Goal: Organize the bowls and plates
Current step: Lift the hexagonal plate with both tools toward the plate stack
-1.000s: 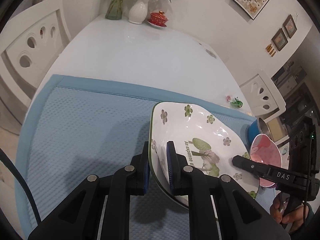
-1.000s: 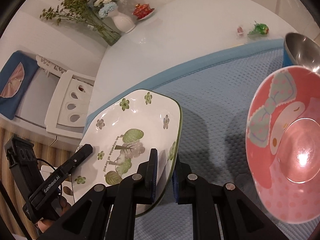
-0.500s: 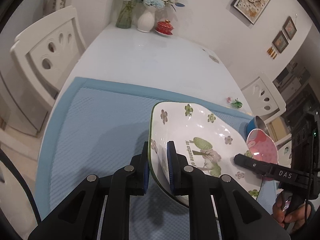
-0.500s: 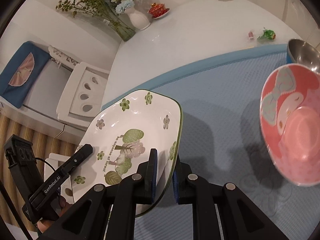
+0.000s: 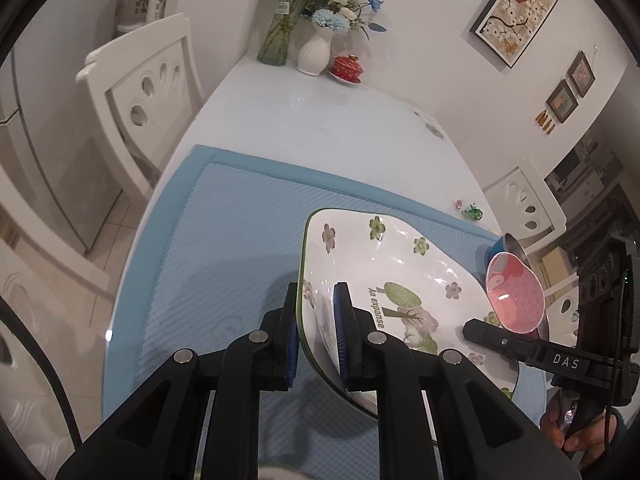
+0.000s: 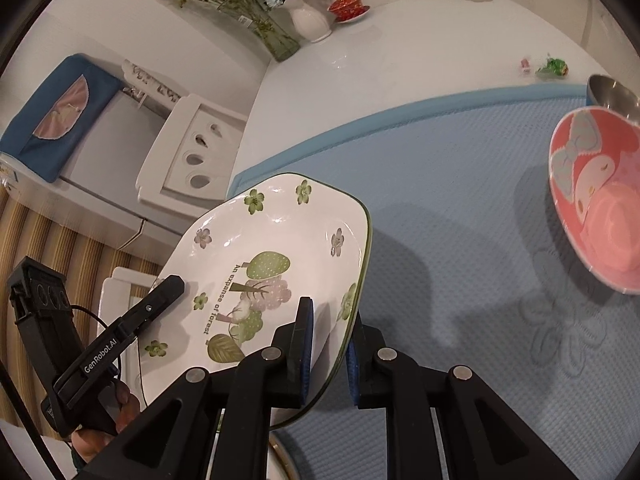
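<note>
A white square plate [image 5: 400, 264] with a green rim, flowers and a tree picture hangs tilted above the blue mat [image 5: 240, 232]. My left gripper [image 5: 316, 300] is shut on its left rim, and my right gripper [image 6: 332, 312] is shut on the opposite rim of the plate [image 6: 272, 264]. Each view shows the other gripper across the plate: the right gripper [image 5: 470, 326] and the left gripper [image 6: 174, 282]. A pink bowl [image 6: 600, 204] with a bow-and-face print rests on the mat to the right, seen as the pink bowl [image 5: 516, 296] behind the plate. A steel bowl [image 6: 612, 94] sits just beyond it.
The white table [image 5: 320, 120] carries a glass vase [image 5: 280, 28], a white vase [image 5: 316, 52] and a red lidded cup [image 5: 346, 68] at its far end. Small wrapped sweets [image 6: 552, 66] lie past the mat. White chairs [image 5: 144, 92] stand along the left edge, floor below.
Both grippers have lifted the plate and drawn it back from the table. The pink bowl and mat look smaller and farther away, and more of the chair and floor shows.
</note>
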`<control>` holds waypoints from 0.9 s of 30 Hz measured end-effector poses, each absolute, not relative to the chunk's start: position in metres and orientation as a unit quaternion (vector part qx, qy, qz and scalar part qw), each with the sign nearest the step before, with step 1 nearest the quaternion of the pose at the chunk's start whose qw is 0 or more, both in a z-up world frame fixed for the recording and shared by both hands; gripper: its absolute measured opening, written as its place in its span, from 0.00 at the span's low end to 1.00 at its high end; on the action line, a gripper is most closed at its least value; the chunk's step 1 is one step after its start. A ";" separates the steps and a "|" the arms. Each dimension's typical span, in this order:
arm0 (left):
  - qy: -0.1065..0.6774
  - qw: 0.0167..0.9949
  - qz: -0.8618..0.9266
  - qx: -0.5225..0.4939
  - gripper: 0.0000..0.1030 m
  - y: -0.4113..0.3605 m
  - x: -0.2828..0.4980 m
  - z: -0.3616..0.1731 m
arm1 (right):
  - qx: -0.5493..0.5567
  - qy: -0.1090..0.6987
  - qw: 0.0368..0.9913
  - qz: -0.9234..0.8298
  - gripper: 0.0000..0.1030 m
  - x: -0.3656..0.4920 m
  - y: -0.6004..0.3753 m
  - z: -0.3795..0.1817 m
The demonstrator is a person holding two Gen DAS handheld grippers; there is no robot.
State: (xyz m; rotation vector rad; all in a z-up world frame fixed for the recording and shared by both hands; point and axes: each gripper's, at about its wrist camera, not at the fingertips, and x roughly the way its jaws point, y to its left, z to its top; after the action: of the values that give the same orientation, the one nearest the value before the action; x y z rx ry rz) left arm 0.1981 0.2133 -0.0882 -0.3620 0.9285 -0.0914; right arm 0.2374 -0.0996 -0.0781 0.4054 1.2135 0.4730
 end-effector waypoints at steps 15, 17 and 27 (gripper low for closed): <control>0.431 0.886 -0.027 -0.171 0.12 0.238 0.155 -0.074 | 0.174 0.552 0.779 0.241 0.14 0.202 -0.068 -0.064; 0.429 0.887 -0.028 -0.170 0.12 0.241 0.150 -0.072 | 0.174 0.551 0.780 0.242 0.14 0.199 -0.065 -0.062; 0.428 0.890 -0.038 -0.152 0.12 0.250 0.137 -0.066 | 0.177 0.545 0.787 0.228 0.14 0.176 -0.058 -0.055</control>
State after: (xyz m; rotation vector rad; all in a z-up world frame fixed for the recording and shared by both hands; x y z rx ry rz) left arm 0.1373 0.2498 -0.0660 -0.3149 0.8886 -0.0782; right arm 0.1764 -0.0576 -0.0555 0.3810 1.1752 0.4919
